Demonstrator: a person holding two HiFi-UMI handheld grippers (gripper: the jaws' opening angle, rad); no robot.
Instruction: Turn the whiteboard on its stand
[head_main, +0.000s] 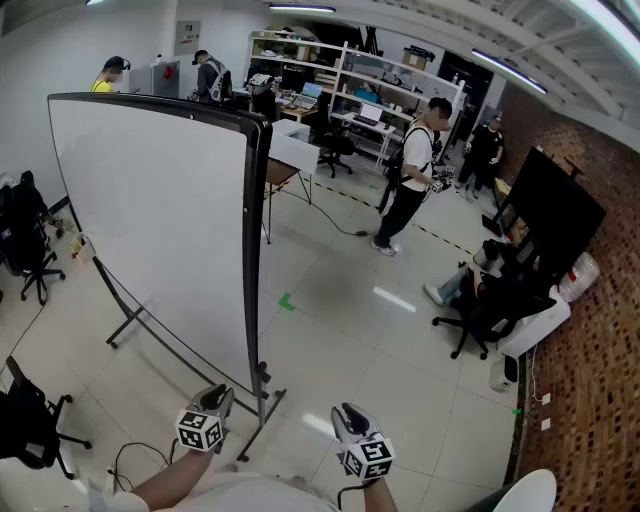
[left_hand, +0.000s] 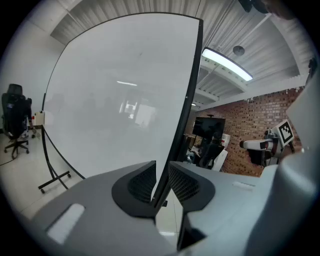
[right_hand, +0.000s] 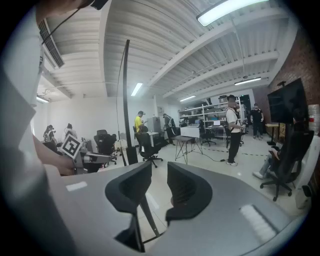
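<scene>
The whiteboard (head_main: 150, 220) is a tall white panel in a black frame on a black rolling stand (head_main: 262, 408), left of centre in the head view. My left gripper (head_main: 220, 397) hovers just short of the board's near vertical edge, low down by the stand foot. In the left gripper view the black frame edge (left_hand: 186, 100) lines up with the narrow gap of the left gripper (left_hand: 161, 175), untouched by the pads. My right gripper (head_main: 345, 412) is to the right, open and empty. The right gripper (right_hand: 159, 177) sees the board edge-on (right_hand: 125, 100).
A person (head_main: 410, 170) stands mid-room, and another sits low by an office chair (head_main: 480, 310) at the right. Black chairs (head_main: 30, 420) stand at the left. Shelves and desks (head_main: 350, 90) fill the back. A brick wall (head_main: 600, 350) runs along the right.
</scene>
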